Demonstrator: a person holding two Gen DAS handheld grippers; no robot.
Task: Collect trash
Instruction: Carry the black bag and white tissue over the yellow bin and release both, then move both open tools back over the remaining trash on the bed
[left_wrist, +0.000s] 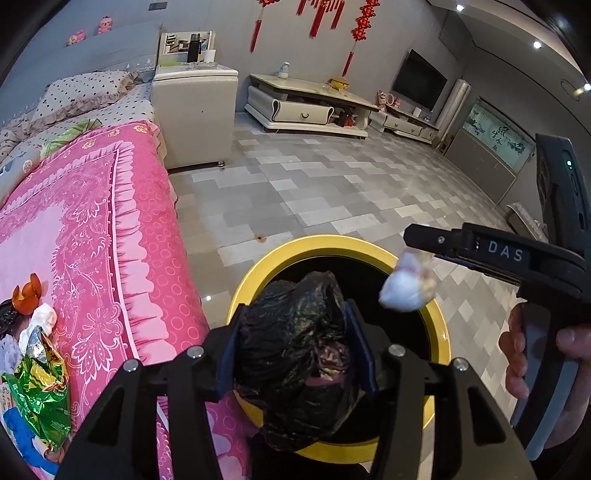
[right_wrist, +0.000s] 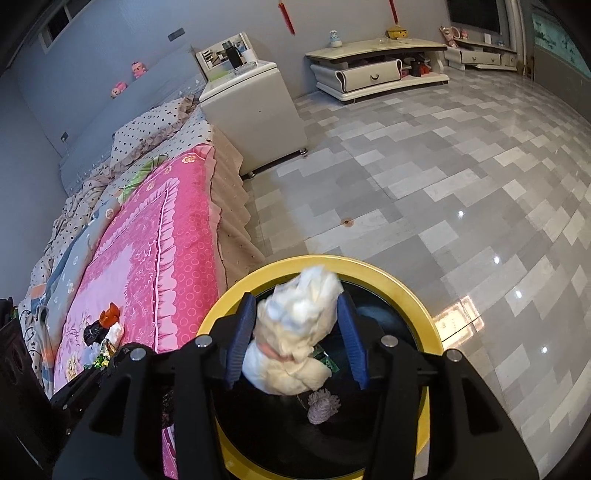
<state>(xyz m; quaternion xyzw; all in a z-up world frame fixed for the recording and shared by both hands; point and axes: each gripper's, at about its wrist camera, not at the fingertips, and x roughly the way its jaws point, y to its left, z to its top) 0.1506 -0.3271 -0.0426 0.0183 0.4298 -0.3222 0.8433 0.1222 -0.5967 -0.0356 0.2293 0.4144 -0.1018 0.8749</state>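
Yellow-rimmed bin (left_wrist: 439, 325): left gripper (left_wrist: 295, 332) loose around one black wad (left_wrist: 295, 325), right gripper (right_wrist: 297, 332) loose around one tissue ball (right_wrist: 295, 339); bare floor (right_wrist: 443, 184) beyond.

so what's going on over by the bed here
A person is clearing trash into a yellow-rimmed bin beside the bed. The left gripper has a crumpled black bag between its fingers above the bin; the right gripper has a white tissue wad. More wrappers remain on the bed.
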